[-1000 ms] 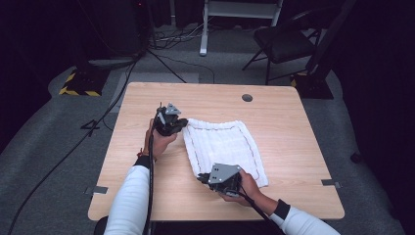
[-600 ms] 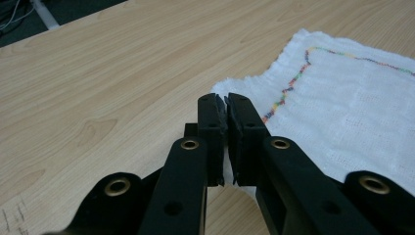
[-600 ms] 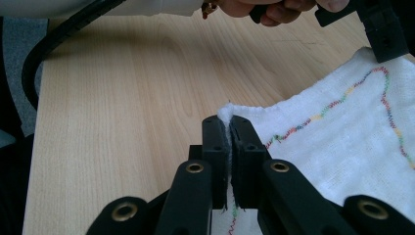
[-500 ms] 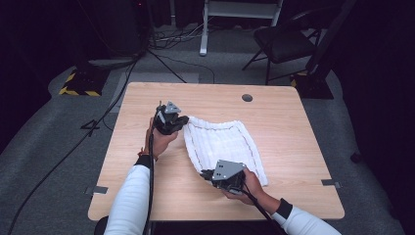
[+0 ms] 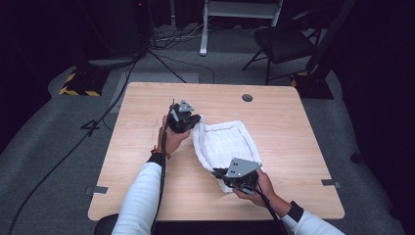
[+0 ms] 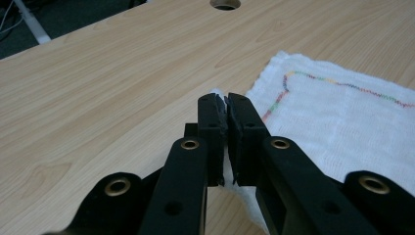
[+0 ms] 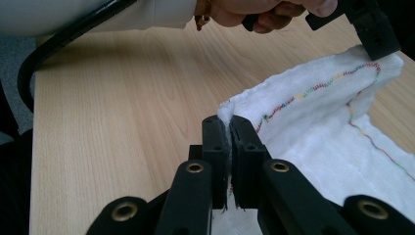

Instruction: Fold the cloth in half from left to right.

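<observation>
A white cloth [image 5: 222, 144] with a multicoloured stitched hem lies on the wooden table [image 5: 293, 137]. My left gripper [image 5: 195, 122] is shut on the cloth's far left corner, and that corner [image 6: 221, 95] peeks out between its black jaws. My right gripper [image 5: 221, 176] is shut on the near left corner, white fabric [image 7: 226, 113] pinched between its pads. Both corners are lifted off the table, so the left edge of the cloth [image 7: 313, 93] stands up in a fold. The left gripper [image 7: 374, 36] shows at the top right of the right gripper view.
A round cable hole [image 5: 247, 98] sits near the table's far edge. Beyond the table stand a dark chair [image 5: 288, 41], a white stand [image 5: 210, 24] and cables on the grey floor. A black cable [image 7: 58, 41] trails from the left gripper across the left forearm.
Both grippers have moved to the right with the cloth's left corners, raising them slightly. The cloth's left edge has lifted and begun folding over toward the right.
</observation>
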A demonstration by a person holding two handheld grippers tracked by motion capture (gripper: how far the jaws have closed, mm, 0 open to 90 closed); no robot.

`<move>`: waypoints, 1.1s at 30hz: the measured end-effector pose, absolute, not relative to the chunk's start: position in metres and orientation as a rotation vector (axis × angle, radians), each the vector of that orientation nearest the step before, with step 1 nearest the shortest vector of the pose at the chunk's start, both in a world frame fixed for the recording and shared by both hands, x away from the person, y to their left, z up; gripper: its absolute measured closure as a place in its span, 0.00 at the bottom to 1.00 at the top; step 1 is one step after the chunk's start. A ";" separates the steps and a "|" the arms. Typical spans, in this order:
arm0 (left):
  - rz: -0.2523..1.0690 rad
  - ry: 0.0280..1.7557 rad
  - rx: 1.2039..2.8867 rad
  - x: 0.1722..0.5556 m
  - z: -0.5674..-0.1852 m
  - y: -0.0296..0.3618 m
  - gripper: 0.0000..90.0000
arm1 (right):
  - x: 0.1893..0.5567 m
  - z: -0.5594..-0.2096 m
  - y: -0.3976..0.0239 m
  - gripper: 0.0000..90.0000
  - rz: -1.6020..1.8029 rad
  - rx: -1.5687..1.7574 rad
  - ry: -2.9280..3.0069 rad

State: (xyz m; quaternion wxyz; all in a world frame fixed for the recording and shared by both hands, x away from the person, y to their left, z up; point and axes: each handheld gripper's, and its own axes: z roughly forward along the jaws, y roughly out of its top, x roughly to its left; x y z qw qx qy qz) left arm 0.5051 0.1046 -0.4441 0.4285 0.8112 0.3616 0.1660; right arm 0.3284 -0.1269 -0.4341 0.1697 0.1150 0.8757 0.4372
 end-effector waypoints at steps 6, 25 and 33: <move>0.436 0.877 2.076 0.513 -0.442 0.074 0.94 | 0.328 -0.432 -0.153 0.96 1.234 0.391 2.468; 0.427 0.809 2.173 0.536 -0.452 -0.014 0.94 | 0.333 -0.439 -0.240 0.96 1.160 0.657 2.398; 0.446 0.845 2.189 0.540 -0.461 -0.045 0.73 | 0.333 -0.449 -0.260 0.83 1.105 0.762 2.398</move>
